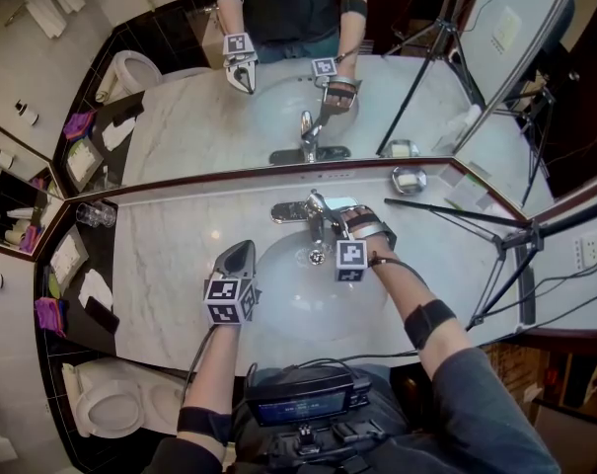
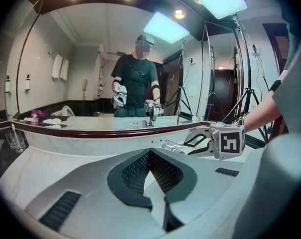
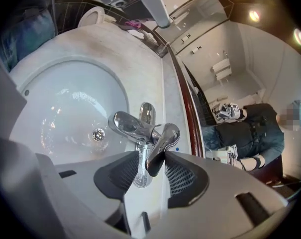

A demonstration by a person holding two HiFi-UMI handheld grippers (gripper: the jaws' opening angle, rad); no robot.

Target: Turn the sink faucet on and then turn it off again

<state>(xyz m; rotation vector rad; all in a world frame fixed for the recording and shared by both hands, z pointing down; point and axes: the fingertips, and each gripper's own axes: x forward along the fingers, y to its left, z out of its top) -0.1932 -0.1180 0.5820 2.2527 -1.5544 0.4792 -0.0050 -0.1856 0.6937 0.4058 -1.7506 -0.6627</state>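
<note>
- Right gripper (image 3: pixel 151 167): fingers clamped on the faucet lever (image 3: pixel 165 138), frame center.
- Left gripper (image 2: pixel 150 153): fingers fully together, empty, left of the sink (image 3: pixel 65 93).

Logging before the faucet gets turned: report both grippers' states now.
Left gripper: closed, empty.
Right gripper: closed on the shiny chrome faucet lever.

The chrome faucet (image 1: pixel 316 217) is standing at the back edge of the round white sink (image 1: pixel 288 309), its spout reaching over the basin and its slim lever (image 3: pixel 162 146) slanting upward.
</note>
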